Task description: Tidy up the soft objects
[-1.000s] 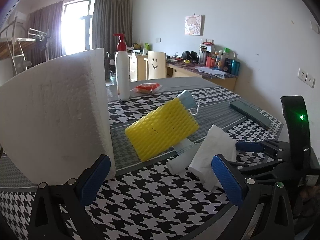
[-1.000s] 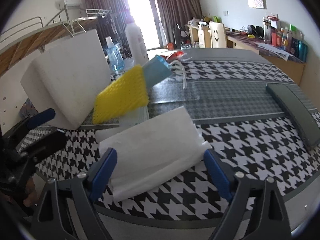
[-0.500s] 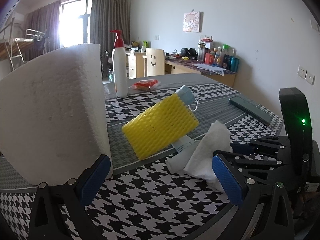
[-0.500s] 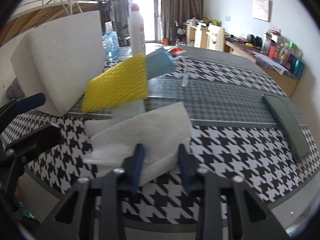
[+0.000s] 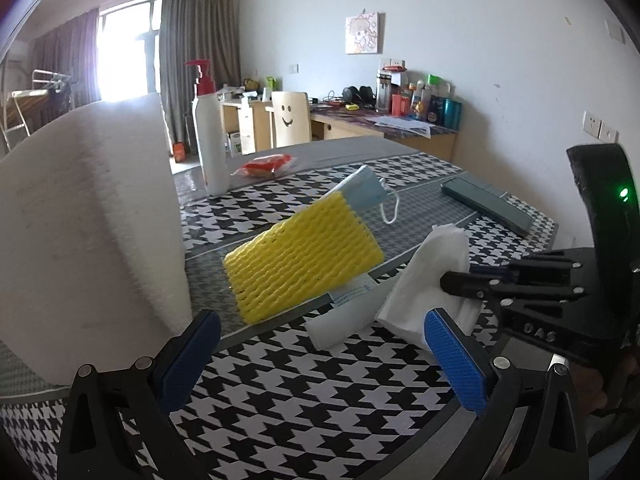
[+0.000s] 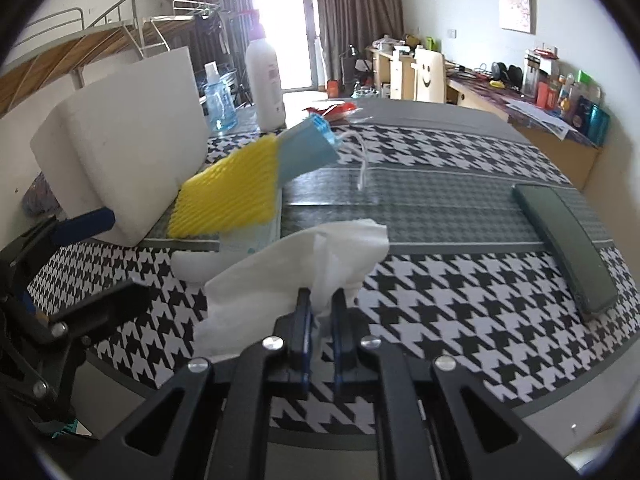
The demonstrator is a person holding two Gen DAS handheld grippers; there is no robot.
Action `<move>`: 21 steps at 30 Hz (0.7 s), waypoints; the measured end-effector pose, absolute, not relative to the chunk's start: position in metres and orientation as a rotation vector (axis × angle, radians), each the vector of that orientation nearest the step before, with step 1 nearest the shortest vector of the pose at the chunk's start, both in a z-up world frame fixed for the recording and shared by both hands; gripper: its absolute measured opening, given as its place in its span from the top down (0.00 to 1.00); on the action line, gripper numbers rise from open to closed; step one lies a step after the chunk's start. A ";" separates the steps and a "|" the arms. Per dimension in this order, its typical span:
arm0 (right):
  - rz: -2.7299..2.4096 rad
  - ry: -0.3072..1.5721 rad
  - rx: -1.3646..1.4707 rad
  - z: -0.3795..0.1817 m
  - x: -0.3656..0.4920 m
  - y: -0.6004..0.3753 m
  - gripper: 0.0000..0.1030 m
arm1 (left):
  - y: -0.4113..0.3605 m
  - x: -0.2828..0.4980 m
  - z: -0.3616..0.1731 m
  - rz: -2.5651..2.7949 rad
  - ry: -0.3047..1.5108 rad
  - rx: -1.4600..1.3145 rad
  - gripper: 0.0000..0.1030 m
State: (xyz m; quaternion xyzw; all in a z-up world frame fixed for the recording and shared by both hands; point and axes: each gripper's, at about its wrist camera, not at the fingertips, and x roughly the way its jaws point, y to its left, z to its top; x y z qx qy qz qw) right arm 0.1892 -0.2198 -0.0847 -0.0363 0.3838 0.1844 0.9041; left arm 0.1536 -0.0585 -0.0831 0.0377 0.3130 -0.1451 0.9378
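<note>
Two claws over the houndstooth table (image 6: pixel 460 280), and we sweep from the left: the big white foam block (image 6: pixel 120 140) stands tilted at the table's left side, with the yellow foam net (image 6: pixel 228 196) leaning against it and a blue face mask (image 6: pixel 308 152) poking out of its upper end, ear loop dangling. The left claw (image 5: pixel 320 356) hangs spread wide above the cloth, blue pads apart, nothing between them. Under the yellow net lies a small white foam piece (image 6: pixel 196 266), just beside the white tissue (image 6: pixel 304 264). In the middle, the right claw (image 6: pixel 322 320) is closing on that tissue right now, pads pinching its near edge so the sheet bunches up and puckers above the table. Behind stands a white pump bottle (image 6: pixel 266 84), and far right a dark flat case (image 6: pixel 568 240) lies well apart from the pile.
</note>
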 end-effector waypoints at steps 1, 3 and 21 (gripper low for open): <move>0.378 0.793 -0.072 -0.084 0.190 -0.221 0.89 | -0.060 0.154 -0.084 -0.301 0.645 0.080 0.01; 0.396 0.784 -0.049 -0.080 0.188 -0.226 0.89 | -0.064 0.156 -0.086 -0.306 0.652 0.087 0.01; 0.438 0.789 -0.002 -0.087 0.180 -0.241 0.89 | -0.089 0.183 -0.102 -0.433 0.825 0.167 0.18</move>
